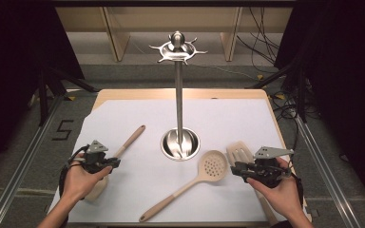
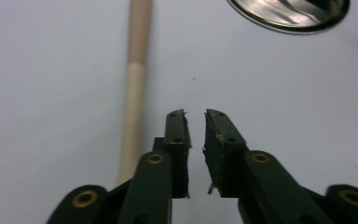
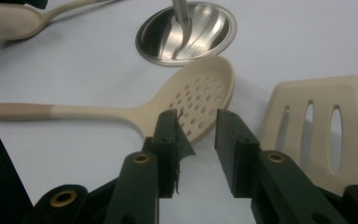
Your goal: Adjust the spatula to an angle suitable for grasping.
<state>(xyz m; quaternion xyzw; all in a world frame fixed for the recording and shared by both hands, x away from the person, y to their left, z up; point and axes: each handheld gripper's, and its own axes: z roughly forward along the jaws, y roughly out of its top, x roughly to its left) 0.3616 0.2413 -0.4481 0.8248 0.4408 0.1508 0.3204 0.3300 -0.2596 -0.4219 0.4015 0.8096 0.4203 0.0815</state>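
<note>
A beige perforated skimmer (image 1: 212, 165) lies on the white sheet, its handle running toward the front. My right gripper (image 1: 236, 169) hovers at its right, open, and in the right gripper view the jaws (image 3: 198, 116) frame the skimmer bowl's (image 3: 200, 95) near rim without touching it. A slotted turner (image 3: 321, 121) lies just right of them. My left gripper (image 1: 113, 162) sits beside a wooden-handled spoon (image 1: 129, 141). In the left gripper view its jaws (image 2: 196, 114) stand a narrow gap apart with nothing between them, the spoon handle (image 2: 135, 93) to their left.
A steel utensil stand rises from a round base (image 1: 180, 142) at the table's middle, its hook crown (image 1: 178, 49) high above. The base (image 2: 293, 14) lies ahead and to the right of the left jaws. The spoon's bowl (image 1: 97, 187) lies by the left hand. Table edges run close on both sides.
</note>
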